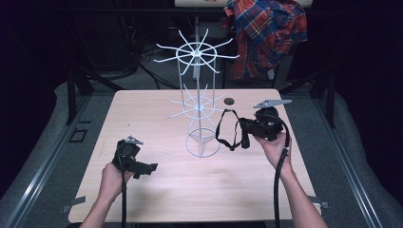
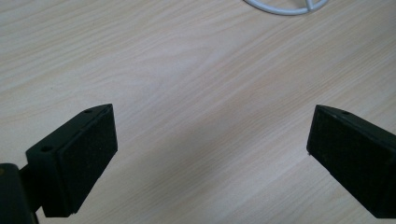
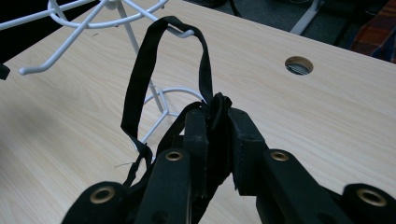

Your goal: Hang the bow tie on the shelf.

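A white wire rack (image 1: 199, 95) with two rings of spoke-like hooks stands at the table's middle back. A black strap (image 1: 227, 128) hangs in a loop just right of it, and my right gripper (image 1: 247, 128) is shut on its bunched end. In the right gripper view the jaws (image 3: 218, 116) pinch the strap (image 3: 140, 79), whose top passes over the upturned tip of a lower hook (image 3: 183, 32). My left gripper (image 1: 147, 168) hovers low over the table's front left. Its pads (image 2: 88, 154) stand wide open over bare wood, with nothing between them.
The rack's round base ring (image 2: 280, 7) sits ahead of the left gripper. A round cable hole (image 1: 229, 100) lies in the tabletop behind the right gripper. A plaid shirt (image 1: 266, 33) hangs over a chair beyond the table's far edge.
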